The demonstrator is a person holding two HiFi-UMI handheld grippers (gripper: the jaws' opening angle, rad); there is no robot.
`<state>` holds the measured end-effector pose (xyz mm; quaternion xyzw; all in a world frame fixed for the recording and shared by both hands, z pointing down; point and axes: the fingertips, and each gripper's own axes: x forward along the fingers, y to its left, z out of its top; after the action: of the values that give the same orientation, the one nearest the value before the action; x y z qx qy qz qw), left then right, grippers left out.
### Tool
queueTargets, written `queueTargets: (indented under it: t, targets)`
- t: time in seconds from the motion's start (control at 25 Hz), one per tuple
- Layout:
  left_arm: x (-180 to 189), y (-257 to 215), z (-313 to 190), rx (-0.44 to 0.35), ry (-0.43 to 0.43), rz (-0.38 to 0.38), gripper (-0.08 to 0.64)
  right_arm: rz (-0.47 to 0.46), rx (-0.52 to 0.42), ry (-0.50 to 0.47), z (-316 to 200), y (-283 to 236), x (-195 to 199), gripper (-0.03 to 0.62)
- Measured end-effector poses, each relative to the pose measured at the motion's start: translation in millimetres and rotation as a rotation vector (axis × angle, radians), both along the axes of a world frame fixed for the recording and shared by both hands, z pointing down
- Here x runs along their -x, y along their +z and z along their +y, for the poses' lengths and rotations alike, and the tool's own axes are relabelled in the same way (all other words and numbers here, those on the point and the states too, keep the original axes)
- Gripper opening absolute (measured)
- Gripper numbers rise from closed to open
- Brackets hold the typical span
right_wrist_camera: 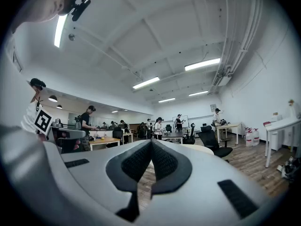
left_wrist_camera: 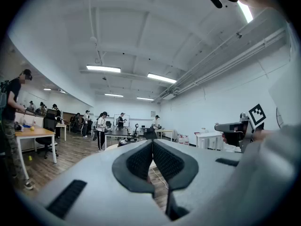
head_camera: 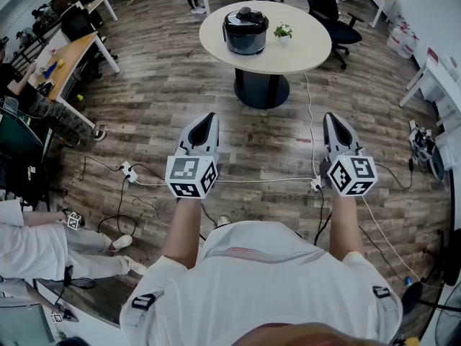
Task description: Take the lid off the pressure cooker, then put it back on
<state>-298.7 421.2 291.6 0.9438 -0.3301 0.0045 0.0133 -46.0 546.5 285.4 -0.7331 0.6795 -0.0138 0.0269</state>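
Note:
A dark pressure cooker (head_camera: 245, 32) with its black lid (head_camera: 245, 18) on stands on a round cream table (head_camera: 310, 49) far ahead in the head view. Both grippers are held level at waist height, well short of the table. My left gripper (head_camera: 209, 117) is shut with nothing between its jaws, and its closed pads (left_wrist_camera: 141, 161) fill the left gripper view. The right gripper (head_camera: 330, 117) is likewise shut and empty, its pads (right_wrist_camera: 161, 161) meeting at the tips. In both gripper views the jaws largely hide the cooker.
A small potted plant (head_camera: 283, 32) sits beside the cooker. Black office chairs (head_camera: 328, 9) stand behind the table. Cables and a power strip (head_camera: 128, 171) lie on the wood floor. Desks (head_camera: 68, 56) line the left, with several people about; white tables (head_camera: 443, 85) stand at the right.

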Motion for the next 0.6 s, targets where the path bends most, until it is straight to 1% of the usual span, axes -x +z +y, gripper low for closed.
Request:
queueTargets:
  t: [0.6]
  targets:
    - [0.2,3.5,-7.7,0.009,0.004,0.003,0.006,0.022,0.011,-0.009,-11.5,-0.3,5.0,-0.003]
